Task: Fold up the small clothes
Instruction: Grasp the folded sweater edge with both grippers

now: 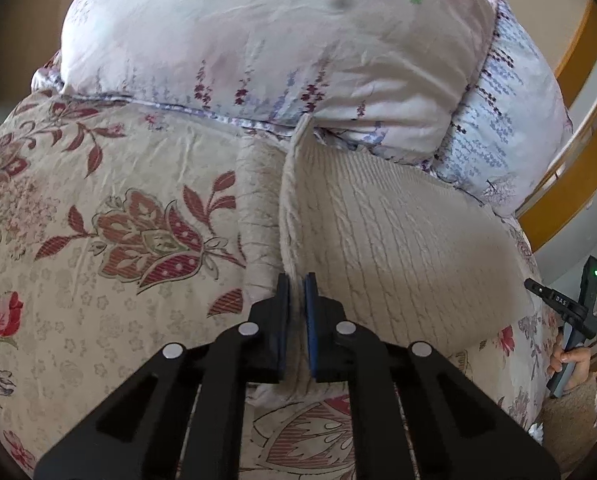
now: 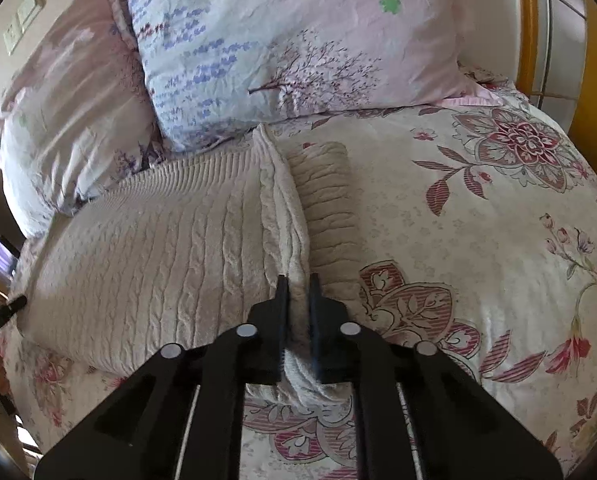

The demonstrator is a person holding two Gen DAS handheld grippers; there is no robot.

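Left tool (image 1: 297, 280) and right tool (image 2: 298, 282) each pinch a raised edge of the cream knit sweater (image 1: 398, 240), evidently for folding, pillows (image 1: 258, 40) at twelve o'clock.

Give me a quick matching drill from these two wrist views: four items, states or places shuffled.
Items
1. cream cable-knit sweater
2. left gripper
3. pale pink pillow with a tree print
4. floral quilted bedspread

States or places
A. under the sweater, covering the bed
B. jaws shut on the sweater's left edge
C. lying on the bed, pinched at both side edges
D. propped at the head of the bed, beyond the sweater

Pairs: 1-C, 2-B, 3-D, 4-A
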